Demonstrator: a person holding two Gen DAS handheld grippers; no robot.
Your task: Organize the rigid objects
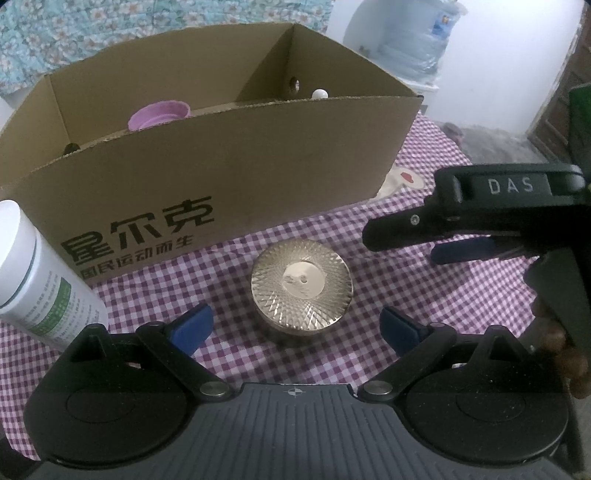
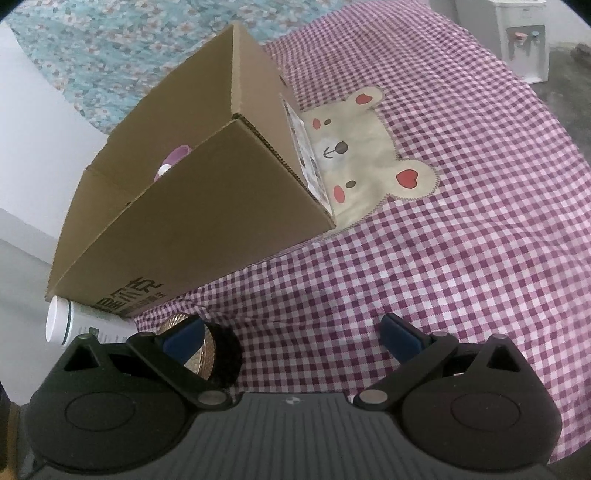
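Note:
A round gold-lidded jar (image 1: 301, 286) stands on the checked cloth just in front of my open left gripper (image 1: 295, 325), between its blue pads and apart from them. It also shows in the right wrist view (image 2: 205, 352), behind the left finger. A white bottle (image 1: 40, 280) lies at the left beside the cardboard box (image 1: 221, 162); it also shows in the right wrist view (image 2: 74, 326). The box (image 2: 192, 206) holds a pink cup (image 1: 159, 114) and a white ball (image 1: 319, 94). My right gripper (image 2: 291, 338) is open and empty; it shows from the side in the left wrist view (image 1: 443, 236).
The purple checked cloth (image 2: 461, 240) with a bear patch (image 2: 354, 155) covers the table. A water dispenser (image 2: 521, 40) stands on the floor beyond it. A floral curtain (image 1: 74, 33) hangs behind the box.

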